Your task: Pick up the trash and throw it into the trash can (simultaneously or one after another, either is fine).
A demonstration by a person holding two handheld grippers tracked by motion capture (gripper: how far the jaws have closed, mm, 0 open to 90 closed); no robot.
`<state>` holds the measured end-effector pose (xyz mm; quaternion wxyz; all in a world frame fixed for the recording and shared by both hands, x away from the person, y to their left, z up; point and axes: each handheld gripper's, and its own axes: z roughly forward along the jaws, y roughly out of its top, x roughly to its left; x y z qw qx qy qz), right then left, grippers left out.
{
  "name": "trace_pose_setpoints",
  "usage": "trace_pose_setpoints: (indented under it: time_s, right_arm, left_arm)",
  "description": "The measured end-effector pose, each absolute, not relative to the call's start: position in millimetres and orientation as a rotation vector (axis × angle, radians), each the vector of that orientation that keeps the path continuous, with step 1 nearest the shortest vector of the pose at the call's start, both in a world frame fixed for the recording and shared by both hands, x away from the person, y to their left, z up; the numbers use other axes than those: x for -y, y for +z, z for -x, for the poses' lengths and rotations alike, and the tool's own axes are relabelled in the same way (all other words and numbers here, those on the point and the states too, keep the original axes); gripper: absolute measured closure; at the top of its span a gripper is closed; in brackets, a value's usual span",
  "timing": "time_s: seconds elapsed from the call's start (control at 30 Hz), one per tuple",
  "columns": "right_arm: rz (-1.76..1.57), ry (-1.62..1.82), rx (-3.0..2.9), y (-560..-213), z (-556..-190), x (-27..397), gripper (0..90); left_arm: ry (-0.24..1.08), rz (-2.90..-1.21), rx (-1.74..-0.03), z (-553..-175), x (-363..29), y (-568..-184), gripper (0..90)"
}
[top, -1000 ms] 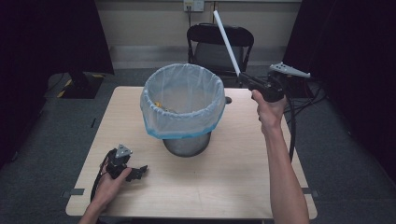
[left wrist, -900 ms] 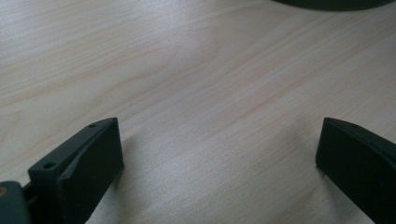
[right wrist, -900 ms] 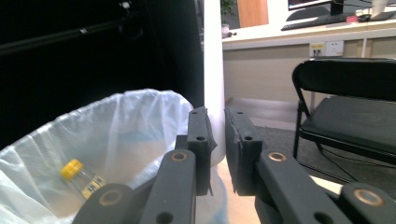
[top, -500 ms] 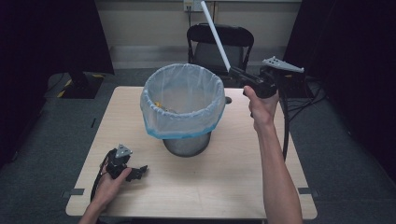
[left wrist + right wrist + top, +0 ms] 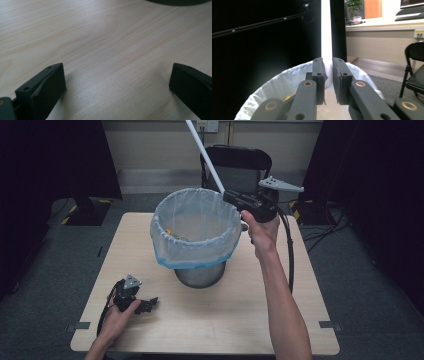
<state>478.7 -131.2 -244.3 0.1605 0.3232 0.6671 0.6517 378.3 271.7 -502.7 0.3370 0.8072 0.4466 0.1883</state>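
A long white rod (image 5: 205, 155) slants up and to the left from my right gripper (image 5: 231, 197), which is shut on its lower end. That gripper hovers at the right rim of a metal bin lined with a white bag (image 5: 165, 252). In the right gripper view the rod (image 5: 326, 30) rises straight from between the jaws of my right gripper (image 5: 327, 62), with the bag's rim (image 5: 274, 85) below. My left gripper (image 5: 147, 304) rests on the table near the front left corner. Its jaws are open in the left gripper view (image 5: 117, 72), with bare wood between them.
The bin stands mid-table on a light wooden table (image 5: 225, 320), with something yellow at its bottom. A black folding chair (image 5: 235, 165) stands behind the table. Dark curtains hang at both sides. A cable trails from the right gripper down past the forearm.
My right hand has carried the rod left and slightly up, from beside the bin to its right rim. The left hand and its gripper have stayed put.
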Motion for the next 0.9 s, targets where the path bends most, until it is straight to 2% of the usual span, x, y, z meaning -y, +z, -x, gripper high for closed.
trace_pose_setpoints:
  time_s: [0.4, 0.8, 0.87, 0.9]
  right_arm:
    - [-0.876, 1.824, -2.024, -252.0, -476.3, 106.6, 81.2]
    - [-0.874, 1.770, -2.081, -266.7, -476.6, 104.1, 80.2]
    - [-0.872, 1.764, -2.090, -268.3, -476.9, 103.7, 78.5]
    - [-0.878, 1.765, -2.092, -268.9, -476.9, 103.8, 73.0]
  left_arm:
    - [0.490, -2.103, -1.164, -378.3, -271.7, -502.7, 0.1]
    - [0.491, -2.104, -1.164, -378.3, -271.7, -502.7, 0.1]
    - [0.491, -2.104, -1.164, -378.3, -271.7, -502.7, 0.1]
    - [0.490, -2.103, -1.164, -378.3, -271.7, -502.7, 0.1]
